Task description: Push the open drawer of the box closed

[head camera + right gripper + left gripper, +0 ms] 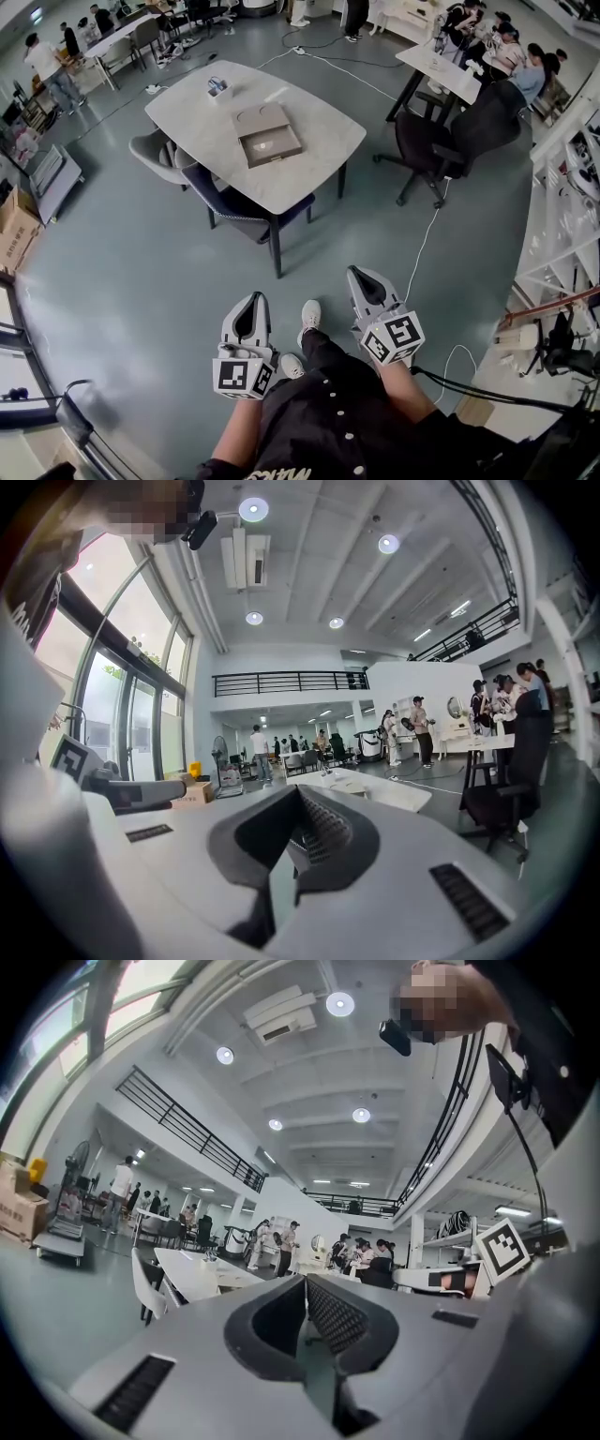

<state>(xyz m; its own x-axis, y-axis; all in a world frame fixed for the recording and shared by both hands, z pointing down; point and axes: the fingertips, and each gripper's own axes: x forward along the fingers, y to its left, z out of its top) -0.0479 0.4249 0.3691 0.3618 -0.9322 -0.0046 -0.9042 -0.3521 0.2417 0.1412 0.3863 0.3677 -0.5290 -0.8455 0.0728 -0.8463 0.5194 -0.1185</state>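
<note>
The flat grey-brown box (262, 122) lies on the white table (309, 159) far ahead of me, with its drawer (273, 148) pulled out toward my side. Both grippers hang low near my body, well short of the table. My left gripper (251, 302) points forward, shut and empty; in its own view the jaws (305, 1283) meet at the tips. My right gripper (361, 275) is likewise shut with nothing between its fingers (298, 794). The table shows small in the distance in both gripper views (192, 1274) (375, 787).
A dark blue chair (239, 206) and a grey chair (155, 155) stand at the table's near side. A small object (217, 86) sits at the table's far edge. A black office chair (450, 141), a cable (422, 244) on the floor and shelving (562, 234) are at the right. People work at desks in the background.
</note>
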